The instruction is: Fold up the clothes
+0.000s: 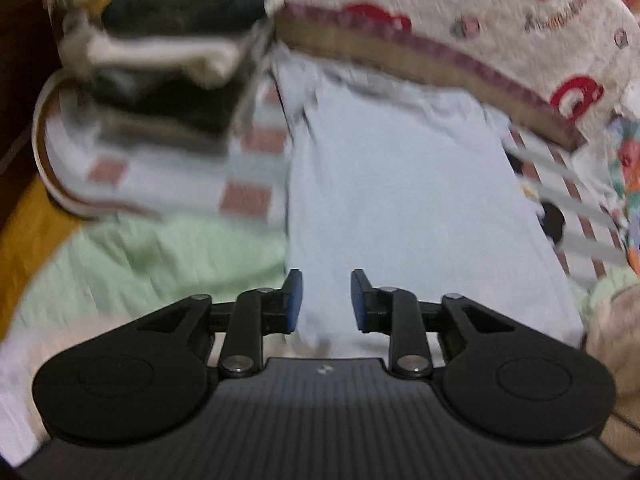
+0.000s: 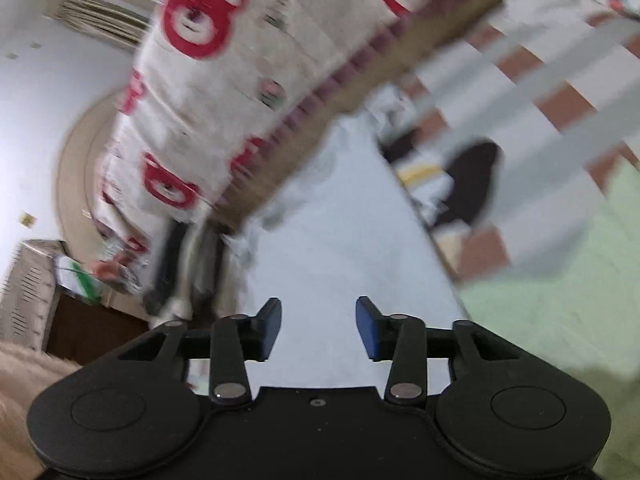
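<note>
Both grippers empty. Left gripper [image 1: 326,300]: fingers [image 1: 294,300] part open, nothing between them, cloth only seen behind the gap. Right gripper [image 2: 319,326]: fingers [image 2: 269,326] wider apart, also holding nothing. Neither set presses on fabric.

Task item: pale blue garment [image 1: 400,200] lying flat on the bed, already folded into a long narrow panel running from near to far. Same garment in the right wrist view [image 2: 340,240], straight edge on its right side. Far end looks bunched and wrinkled under the blanket hem.

Handling, my read: thin, light, limp knit or cotton. No stiffness, so it will sag and drape when lifted. Low slip risk on rubbery blue pads, but a single-layer pinch could peel the fold open. Best to take the near corners, pinching all layers together, one gripper per corner, and carry them to the far end for the next fold.

Surroundings:
- Bear blanket [image 1: 460,12], cream, fuzzy, red bear heads, tan and purple hem, at the far side.
- Checked sheet [image 1: 248,200], white with brick-red squares and grey stripes.
- Green sheet [image 1: 140,256], crinkled, near left.
- Stack [image 1: 160,60] of folded dark and cream clothes, far left, blurred.

Frames are motion-blurred; fine texture unreadable.
</note>
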Tool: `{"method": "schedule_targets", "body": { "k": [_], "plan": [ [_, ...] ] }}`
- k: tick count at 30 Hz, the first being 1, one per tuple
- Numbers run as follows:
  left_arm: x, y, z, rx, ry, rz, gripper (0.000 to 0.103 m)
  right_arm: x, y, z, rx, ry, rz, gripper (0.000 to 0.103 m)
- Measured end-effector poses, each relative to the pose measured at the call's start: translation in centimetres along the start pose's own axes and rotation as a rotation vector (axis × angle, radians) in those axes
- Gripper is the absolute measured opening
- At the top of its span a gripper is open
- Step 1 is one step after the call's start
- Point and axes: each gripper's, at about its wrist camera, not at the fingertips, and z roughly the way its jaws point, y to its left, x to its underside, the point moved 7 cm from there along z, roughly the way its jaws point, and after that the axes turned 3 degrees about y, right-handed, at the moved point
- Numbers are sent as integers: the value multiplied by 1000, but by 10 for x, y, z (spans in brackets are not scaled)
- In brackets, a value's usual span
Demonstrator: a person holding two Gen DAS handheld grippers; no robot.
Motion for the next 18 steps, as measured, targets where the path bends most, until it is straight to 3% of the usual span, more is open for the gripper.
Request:
{"method": "schedule_targets", "body": {
  "k": [3, 5, 7, 9, 12, 18],
  "plan": [
    [-36, -8, -4, 3, -85, 34, 27, -19, 21, 31, 50, 28, -110, 50],
    [-64, -16, -10, 19, -151, 72, 33, -38, 39, 57, 56, 63, -176, 50],
    [-92, -22, -14, 1, -203, 146, 43, -58, 63, 73, 56, 101, -262, 50],
    [-117, -27, -7, -41, -237, 210, 43, -83, 92, 86, 61, 137, -364, 50],
    [-145, -38, 29, -72, -204, 282, 43, -119, 131, 108, 81, 182, -514, 49],
    [-198, -50, 125, 57, -71, 232, 43, -183, 162, 185, 193, 127, -822, 50]
  ]
}}
